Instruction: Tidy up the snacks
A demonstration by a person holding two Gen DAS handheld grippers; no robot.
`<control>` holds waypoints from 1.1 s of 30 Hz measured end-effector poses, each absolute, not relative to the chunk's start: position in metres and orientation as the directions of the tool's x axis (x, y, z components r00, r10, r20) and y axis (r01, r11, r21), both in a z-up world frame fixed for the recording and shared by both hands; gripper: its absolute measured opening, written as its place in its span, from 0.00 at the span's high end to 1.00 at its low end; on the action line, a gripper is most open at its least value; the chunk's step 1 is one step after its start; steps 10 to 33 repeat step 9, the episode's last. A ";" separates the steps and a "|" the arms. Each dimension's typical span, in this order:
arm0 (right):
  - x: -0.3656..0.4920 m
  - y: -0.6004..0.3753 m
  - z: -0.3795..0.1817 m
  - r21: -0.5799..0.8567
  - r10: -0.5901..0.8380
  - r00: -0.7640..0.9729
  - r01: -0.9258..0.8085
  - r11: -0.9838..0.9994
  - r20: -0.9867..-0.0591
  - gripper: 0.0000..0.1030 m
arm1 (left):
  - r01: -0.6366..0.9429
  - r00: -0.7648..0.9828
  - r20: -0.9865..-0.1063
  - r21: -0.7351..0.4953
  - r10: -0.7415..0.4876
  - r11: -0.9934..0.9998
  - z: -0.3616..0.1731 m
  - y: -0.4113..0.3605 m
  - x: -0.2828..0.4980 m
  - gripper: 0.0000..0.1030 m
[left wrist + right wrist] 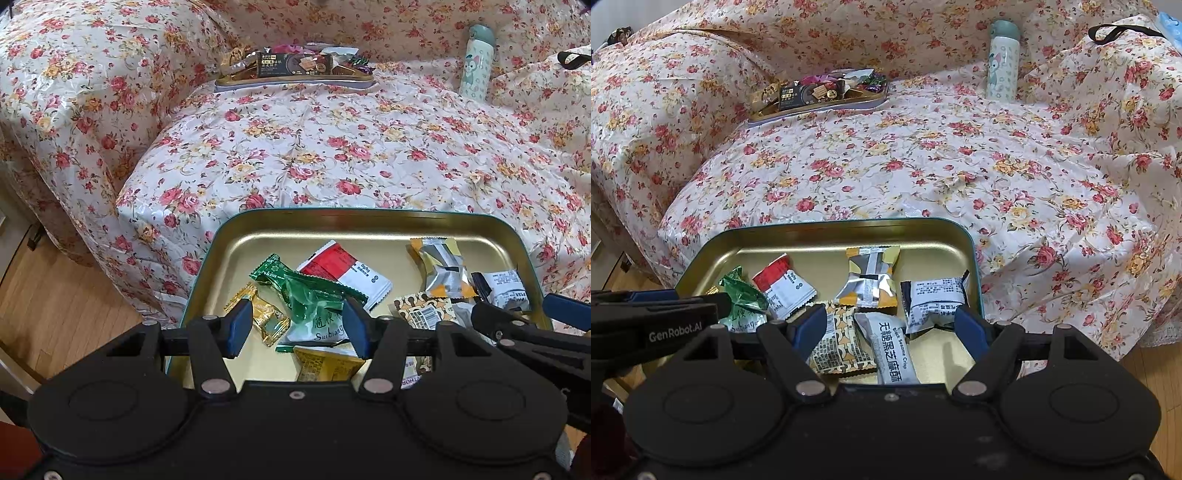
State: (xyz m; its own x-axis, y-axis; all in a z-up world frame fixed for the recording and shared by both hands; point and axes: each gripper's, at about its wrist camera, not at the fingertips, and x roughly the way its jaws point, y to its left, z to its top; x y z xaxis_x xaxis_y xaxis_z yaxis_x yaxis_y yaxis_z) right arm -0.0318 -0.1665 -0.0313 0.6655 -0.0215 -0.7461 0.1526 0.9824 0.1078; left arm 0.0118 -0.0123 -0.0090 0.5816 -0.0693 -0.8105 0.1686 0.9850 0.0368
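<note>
Soft, even daylight; both views are sharp, with fisheye bending at the edges. Glare streaks the gold-lined metal tin point(369, 225) and the glossy floral plastic cover point(923, 166).

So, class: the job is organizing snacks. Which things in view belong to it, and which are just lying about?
Belonging to the job:
- near tin, with wrapped snacks such as the green packet
- far tin, heaped with snacks
- left gripper and right gripper, both open

Just lying about:
- flask
- floral cover
</note>
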 end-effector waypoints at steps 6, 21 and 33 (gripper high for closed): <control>-0.031 -0.168 -0.034 0.102 -0.024 0.662 0.151 0.983 -0.749 0.23 | 0.178 0.575 -0.815 0.040 -0.071 0.983 -0.012 -0.015 0.013 0.42; -0.030 -0.169 -0.036 0.095 -0.029 0.661 0.152 0.984 -0.750 0.23 | 0.186 0.573 -0.817 0.044 -0.072 0.982 -0.013 -0.016 0.014 0.42; -0.030 -0.169 -0.036 0.095 -0.029 0.661 0.152 0.984 -0.750 0.23 | 0.186 0.573 -0.817 0.044 -0.072 0.982 -0.013 -0.016 0.014 0.42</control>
